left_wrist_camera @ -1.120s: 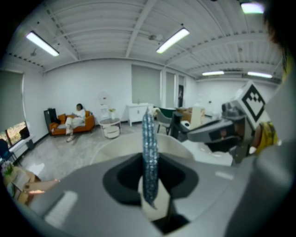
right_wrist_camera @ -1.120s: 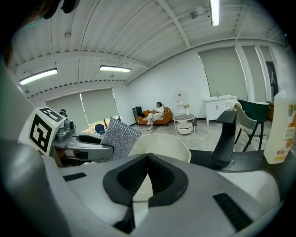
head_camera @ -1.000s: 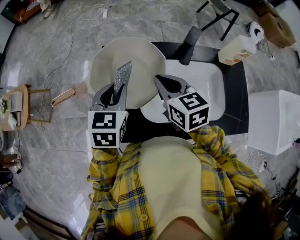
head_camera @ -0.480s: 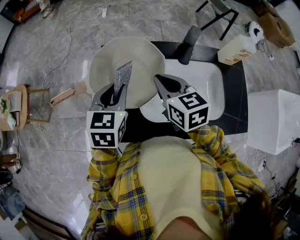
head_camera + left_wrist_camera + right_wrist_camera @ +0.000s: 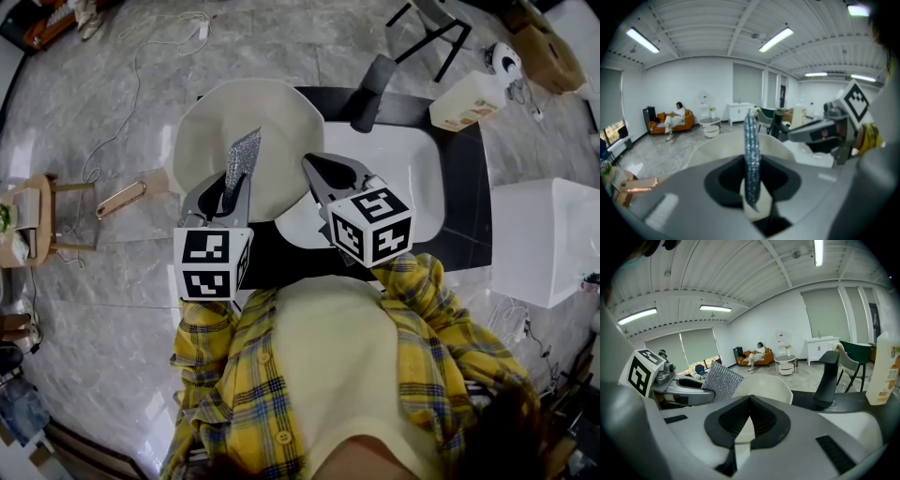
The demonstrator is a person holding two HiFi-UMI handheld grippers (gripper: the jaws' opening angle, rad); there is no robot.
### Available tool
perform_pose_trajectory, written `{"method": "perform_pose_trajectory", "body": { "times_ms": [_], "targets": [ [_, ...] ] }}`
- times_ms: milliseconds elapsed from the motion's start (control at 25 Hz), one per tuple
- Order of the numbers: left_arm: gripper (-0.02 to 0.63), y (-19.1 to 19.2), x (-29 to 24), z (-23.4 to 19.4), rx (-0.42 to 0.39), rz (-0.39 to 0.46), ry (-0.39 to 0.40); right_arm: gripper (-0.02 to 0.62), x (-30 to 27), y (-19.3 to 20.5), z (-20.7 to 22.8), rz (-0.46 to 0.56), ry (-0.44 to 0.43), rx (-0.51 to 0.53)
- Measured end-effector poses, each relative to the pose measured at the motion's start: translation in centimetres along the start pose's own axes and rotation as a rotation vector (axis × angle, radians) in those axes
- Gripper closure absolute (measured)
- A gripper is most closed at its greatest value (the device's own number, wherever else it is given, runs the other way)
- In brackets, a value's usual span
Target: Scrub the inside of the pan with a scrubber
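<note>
Head view: the left hand-held gripper (image 5: 234, 183) is closed on a silver, glittery scrubber (image 5: 244, 155). The scrubber stands up out of its jaws and reaches forward over the inside of a wide cream pan (image 5: 281, 112). The pan lies directly ahead of this gripper, on a black desk (image 5: 291, 248). Its copper-coloured handle (image 5: 122, 197) points away to the gripper's left. The right hand-held gripper (image 5: 312, 161) is just to the right of the left one, with its tips at the pan's near right rim. A white sink (image 5: 412, 159) lies to its right. A dark faucet (image 5: 373, 86) stands ahead of it, and a pale bottle (image 5: 467, 100) is farther off to the right.

Left gripper view: the jaws pinch the lower end of the scrubber, seen edge-on as a thin upright strip. The cream bowl of the pan spreads out just beyond and below the tips. The right hand-held gripper reaches in from the right. Far ahead to the left, a person sits on an orange sofa (image 5: 670, 123).

Right gripper view: the jaws are closed, tips together, with nothing between them. The pan's cream rim sits immediately ahead. To the left, the other gripper holds the scrubber, which is tilted here and shows its broad face. The faucet and bottle stand ahead on the right.
</note>
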State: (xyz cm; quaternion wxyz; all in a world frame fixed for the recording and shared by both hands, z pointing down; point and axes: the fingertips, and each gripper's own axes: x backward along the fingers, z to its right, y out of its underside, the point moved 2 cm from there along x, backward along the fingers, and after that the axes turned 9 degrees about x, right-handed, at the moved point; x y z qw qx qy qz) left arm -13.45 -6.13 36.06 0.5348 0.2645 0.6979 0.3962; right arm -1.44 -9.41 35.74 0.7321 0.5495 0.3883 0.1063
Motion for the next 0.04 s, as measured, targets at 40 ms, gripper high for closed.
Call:
{"method": "perform_pose_trajectory", "body": {
  "times_ms": [40],
  "targets": [
    [0.517,-0.01,-0.05,0.0,-0.007,-0.002,-0.003,0.581,-0.04,-0.11,-0.01,0.002,0.0,0.0]
  ]
}}
